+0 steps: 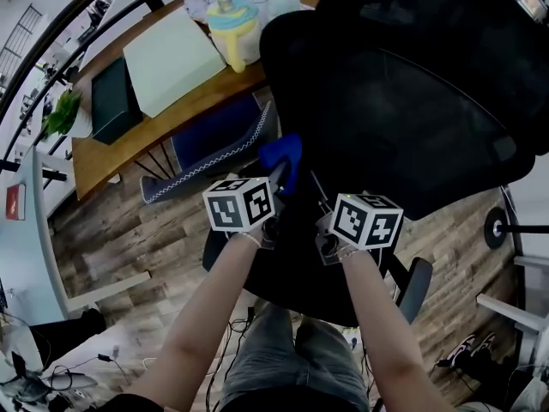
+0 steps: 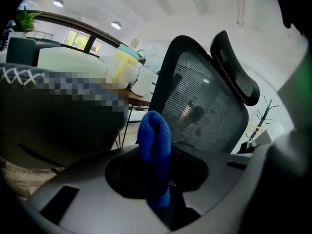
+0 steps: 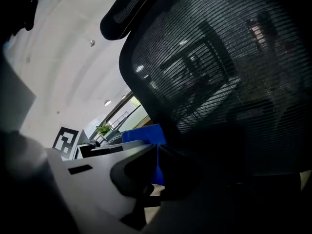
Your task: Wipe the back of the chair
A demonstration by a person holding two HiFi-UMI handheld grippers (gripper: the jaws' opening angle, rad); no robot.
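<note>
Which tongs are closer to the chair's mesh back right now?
Right. The right tongs are close up to the mesh back, which fills their view. The left tongs, shut on the blue cloth, have it farther off, ahead to their right.

- One black mesh chair (image 1: 403, 101).
- One blue cloth (image 1: 281, 154), just beside the chair's back.
- Two grippers, the left gripper (image 2: 158, 189) and the right gripper (image 3: 151, 179), both close to the chair.
- Two bare forearms (image 1: 214, 307), on the near side of the chair.
- One wooden tabletop (image 1: 206, 94), left of the chair.
- On it, one pale green flat box (image 1: 171, 58), one dark green box (image 1: 111, 101) and one yellow-and-blue bottle (image 1: 232, 28).
- One potted plant (image 1: 60, 114), farther left of the chair.
- One dark blue cushion (image 1: 214, 144) with white stitching, left of the chair.
</note>
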